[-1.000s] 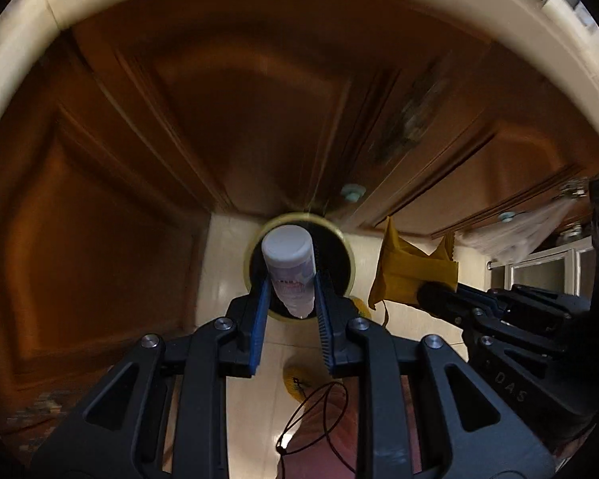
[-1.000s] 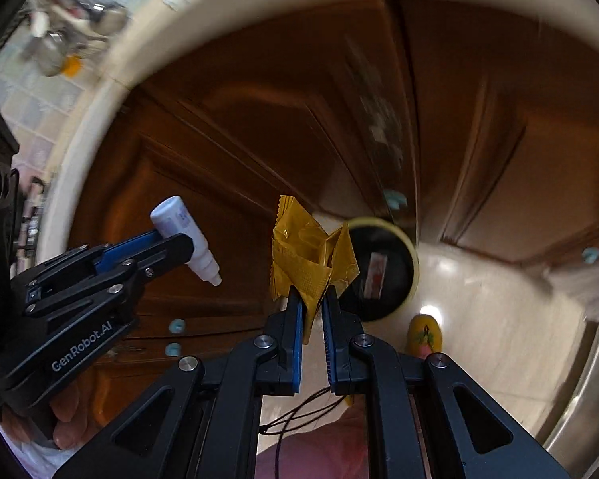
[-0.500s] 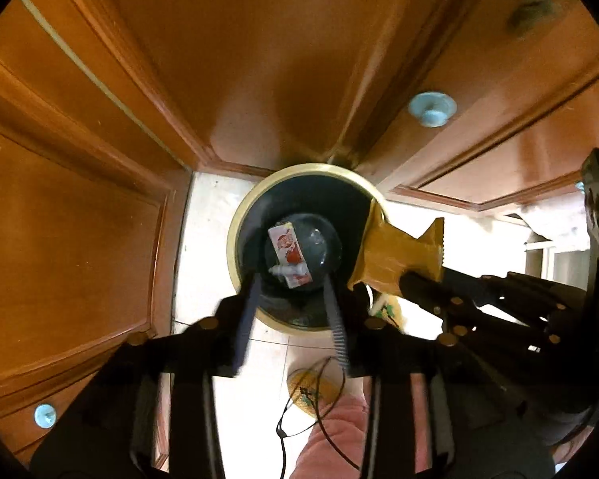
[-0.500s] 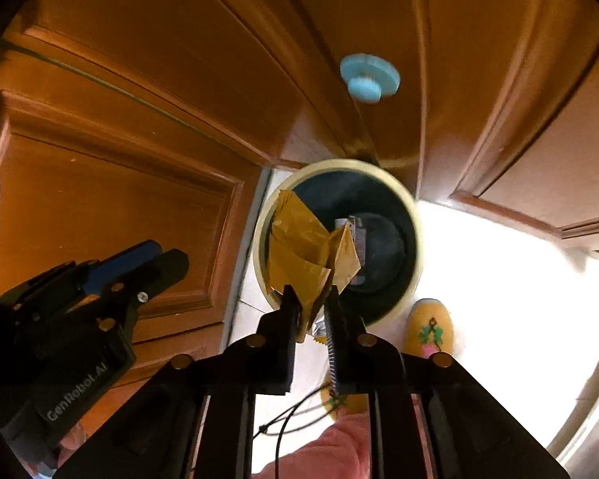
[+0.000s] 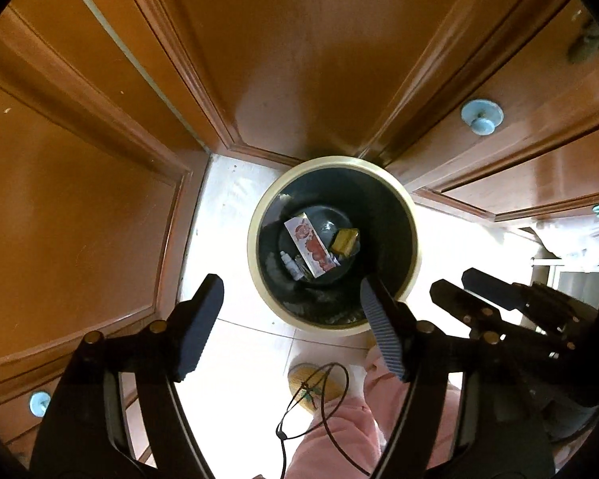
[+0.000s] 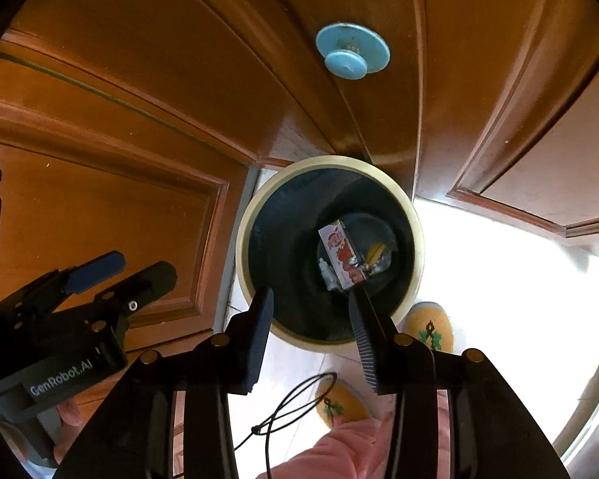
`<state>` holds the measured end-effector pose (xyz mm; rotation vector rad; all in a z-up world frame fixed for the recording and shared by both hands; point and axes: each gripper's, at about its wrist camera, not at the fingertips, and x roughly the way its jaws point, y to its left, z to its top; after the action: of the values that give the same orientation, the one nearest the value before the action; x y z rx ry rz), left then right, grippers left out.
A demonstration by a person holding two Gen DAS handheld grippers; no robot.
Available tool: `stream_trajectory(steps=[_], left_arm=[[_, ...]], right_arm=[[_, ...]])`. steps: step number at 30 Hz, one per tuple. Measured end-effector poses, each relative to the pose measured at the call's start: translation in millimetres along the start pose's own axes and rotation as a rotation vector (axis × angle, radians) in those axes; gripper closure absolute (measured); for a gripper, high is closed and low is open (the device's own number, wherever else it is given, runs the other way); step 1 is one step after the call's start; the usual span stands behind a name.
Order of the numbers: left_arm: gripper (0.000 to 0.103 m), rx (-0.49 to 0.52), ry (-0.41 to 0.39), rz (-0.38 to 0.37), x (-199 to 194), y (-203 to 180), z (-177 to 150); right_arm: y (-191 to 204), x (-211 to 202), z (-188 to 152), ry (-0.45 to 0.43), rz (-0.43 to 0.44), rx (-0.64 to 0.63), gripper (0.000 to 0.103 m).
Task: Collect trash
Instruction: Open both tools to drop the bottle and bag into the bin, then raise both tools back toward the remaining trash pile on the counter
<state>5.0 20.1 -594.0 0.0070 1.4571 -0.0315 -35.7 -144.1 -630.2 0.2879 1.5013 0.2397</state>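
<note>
Left gripper (image 5: 291, 307) pointed down over the waste bin (image 5: 413, 239), its jaws spread wide and having just been opening, with nothing between the ribbed pads and nothing touched. Right gripper (image 6: 311, 311) likewise stood above the bin, its jaws parted less widely, also having just been opening, and empty. In the left wrist view the right gripper appeared at the right edge; in the right wrist view the left gripper (image 6: 119, 273) appeared at the lower left, carried by a hand (image 6: 70, 411) of which only a little showed.

The bin was round, with a cream rim and a dark interior, and stood on a pale tiled floor (image 5: 235, 343) in the corner formed by brown wooden cabinet doors (image 5: 80, 199). A pale blue knob (image 6: 349, 56) projected from one door above the bin. Below the grippers lay a pink trouser leg (image 5: 339, 435), two yellow slippers (image 6: 429, 327) and a thin black looped cord (image 5: 311, 403). Nothing stood between the jaws and the bin's mouth.

The trash lay at the bottom of the bin, well below both pairs of fingers: a white carton with red print (image 5: 309, 245) lying flat, a small white bottle (image 5: 289, 261) just beside it on the left, and a crumpled yellow wrapper (image 5: 345, 239) just beside it on the right. In the right wrist view the same carton (image 6: 341, 253), bottle (image 6: 327, 273) and wrapper (image 6: 373, 255) were seen through the gap between the right fingers, the wrapper blurred.
</note>
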Motion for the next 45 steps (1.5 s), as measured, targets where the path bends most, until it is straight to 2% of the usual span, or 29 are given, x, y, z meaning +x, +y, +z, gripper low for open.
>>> stream_trajectory(steps=[8,13,20,23,29,34,39,45], left_arm=[[0.034,-0.018,-0.026,-0.013,-52.5,-3.8,0.5],[0.034,-0.02,-0.049,-0.009,-104.6,-4.0,2.2],[0.034,-0.042,-0.062,-0.019,-194.2,-3.2,1.6],[0.034,-0.048,-0.08,-0.028,-232.9,-2.1,0.9],[0.034,-0.059,-0.161,-0.046,-327.7,2.2,-1.2],[0.034,-0.032,-0.278,-0.038,-407.3,5.7,-0.9],[0.034,-0.021,-0.384,-0.054,-468.8,10.4,1.7],[0.034,0.003,-0.467,-0.037,-522.4,13.5,18.1]], right_arm=[[13.0,-36.4,-4.6,0.001,0.022,-0.005,0.063],[27.7,-74.8,-3.0,-0.013,0.02,-0.011,0.063],[61.0,-158.0,-0.3,-0.032,0.006,-0.041,0.062],[83.2,-206.8,-0.8,-0.052,0.001,-0.064,0.056],[123.5,-300.9,-1.6,-0.133,0.005,-0.101,0.052],[152.0,-375.1,-5.4,-0.232,0.013,-0.12,0.049],[173.8,-434.2,-9.1,-0.319,0.004,-0.15,0.047],[192.4,-504.3,2.3,-0.431,-0.006,-0.188,0.046]])
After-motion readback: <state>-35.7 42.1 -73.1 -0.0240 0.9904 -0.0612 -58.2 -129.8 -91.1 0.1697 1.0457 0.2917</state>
